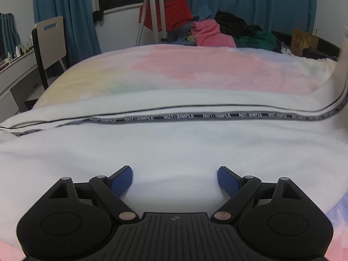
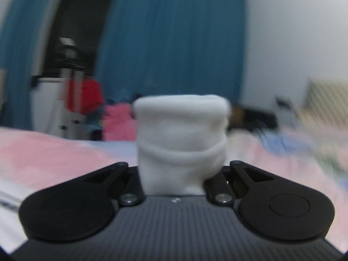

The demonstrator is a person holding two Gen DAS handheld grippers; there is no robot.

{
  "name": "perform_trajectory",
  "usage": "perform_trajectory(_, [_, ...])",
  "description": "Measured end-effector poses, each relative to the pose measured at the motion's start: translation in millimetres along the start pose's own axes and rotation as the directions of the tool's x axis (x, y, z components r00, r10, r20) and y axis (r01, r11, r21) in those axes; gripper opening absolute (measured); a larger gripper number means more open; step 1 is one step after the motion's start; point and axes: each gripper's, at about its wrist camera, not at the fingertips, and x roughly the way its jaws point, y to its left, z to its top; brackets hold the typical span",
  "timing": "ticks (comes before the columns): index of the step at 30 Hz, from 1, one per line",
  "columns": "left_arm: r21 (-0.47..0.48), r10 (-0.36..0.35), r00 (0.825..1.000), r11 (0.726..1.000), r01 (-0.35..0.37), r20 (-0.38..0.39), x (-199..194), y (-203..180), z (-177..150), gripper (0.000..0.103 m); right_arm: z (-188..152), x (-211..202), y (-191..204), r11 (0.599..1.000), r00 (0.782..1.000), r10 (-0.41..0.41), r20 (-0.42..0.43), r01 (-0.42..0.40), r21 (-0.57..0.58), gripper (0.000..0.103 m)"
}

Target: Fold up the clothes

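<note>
Garment: white trousers spread flat across the bed, side stripe lettered "NOT SIMPLE" running left to right; laid out wide, most likely to give a clean line to fold along.

Far right of garment: cloth rising off the bed at the edge of the left wrist view, stripe curving up with it; probably the end carried by the other hand.

Left tongs: spread wide, blue pads low over the white cloth, nothing between them; contact with the fabric not certain. Seemingly placed near the middle to pin or steady the cloth while the other end comes over.

Right tongs: clamped on a bunched wad of the white cloth, fingertips hidden behind it; held raised above the bed, view blurred. Height judged as meant to clear the lower layer for a fold.

Background: heap of clothes beyond the bed, pink, red, green and black, well apart from the trousers; tripod and blue curtains behind.

Stage: one fold apparently in hand, not yet laid down.
</note>
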Motion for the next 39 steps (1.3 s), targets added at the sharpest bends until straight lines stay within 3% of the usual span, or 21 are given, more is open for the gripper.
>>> perform_trajectory(5, [-0.063, 0.009, 0.998, 0.998, -0.006, 0.055, -16, 18, 14, 0.087, -8, -45, 76, 0.962, 0.977, 0.199, 0.074, -0.18, -0.205, 0.012])
perform_trajectory(9, [-0.176, 0.001, 0.997, 0.984, 0.014, 0.083, -31, 43, 24, 0.087, -48, -63, 129, 0.861, 0.929, 0.363, -0.067, -0.363, -0.356, 0.012])
perform_trajectory(12, [-0.258, -0.012, 0.996, 0.965, 0.035, 0.09, -39, 60, 30, 0.087, -84, -70, 157, 0.759, 0.908, 0.388, -0.161, -0.414, -0.503, 0.013])
perform_trajectory(13, [-0.283, -0.02, 0.996, 0.958, 0.045, 0.09, -41, 66, 31, 0.087, -89, -72, 160, 0.742, 0.91, 0.383, -0.159, -0.405, -0.534, 0.013])
perform_trajectory(18, [-0.38, -0.086, 0.99, 0.917, 0.123, 0.114, -48, 86, 37, 0.087, -69, -68, 151, 0.796, 0.92, 0.368, -0.136, -0.387, -0.465, 0.013])
perform_trajectory(21, [-0.417, -0.142, 0.978, 0.888, 0.194, 0.152, -54, 98, 40, 0.087, -44, -72, 154, 0.843, 0.927, 0.367, -0.081, -0.368, -0.393, 0.013])
perform_trajectory(23, [-0.426, -0.182, 0.966, 0.871, 0.245, 0.185, -59, 104, 41, 0.087, -28, -84, 163, 0.857, 0.919, 0.393, -0.033, -0.379, -0.349, 0.013])
perform_trajectory(26, [-0.436, -0.223, 0.953, 0.851, 0.293, 0.205, -62, 111, 40, 0.087, -29, -96, 182, 0.836, 0.892, 0.451, -0.032, -0.435, -0.333, 0.013])
perform_trajectory(28, [-0.427, -0.231, 0.952, 0.854, 0.298, 0.202, -60, 112, 38, 0.087, -39, -94, 199, 0.81, 0.875, 0.476, -0.09, -0.476, -0.342, 0.013])
perform_trajectory(31, [-0.409, -0.231, 0.959, 0.869, 0.279, 0.165, -49, 109, 34, 0.087, -59, -91, 210, 0.775, 0.87, 0.472, -0.143, -0.487, -0.404, 0.015])
perform_trajectory(34, [-0.386, -0.248, 0.961, 0.88, 0.277, 0.124, -36, 101, 31, 0.087, -53, -88, 204, 0.77, 0.852, 0.496, -0.168, -0.521, -0.368, 0.028])
perform_trajectory(35, [-0.38, -0.259, 0.959, 0.881, 0.282, 0.111, -32, 99, 30, 0.087, -49, -88, 202, 0.762, 0.834, 0.516, -0.198, -0.552, -0.339, 0.039])
perform_trajectory(37, [-0.378, -0.282, 0.956, 0.879, 0.292, 0.082, -23, 96, 27, 0.087, -43, -93, 196, 0.756, 0.81, 0.535, -0.241, -0.586, -0.292, 0.049])
perform_trajectory(39, [-0.379, -0.301, 0.952, 0.875, 0.3, 0.058, -16, 93, 23, 0.087, -36, -98, 192, 0.741, 0.778, 0.561, -0.284, -0.625, -0.247, 0.069])
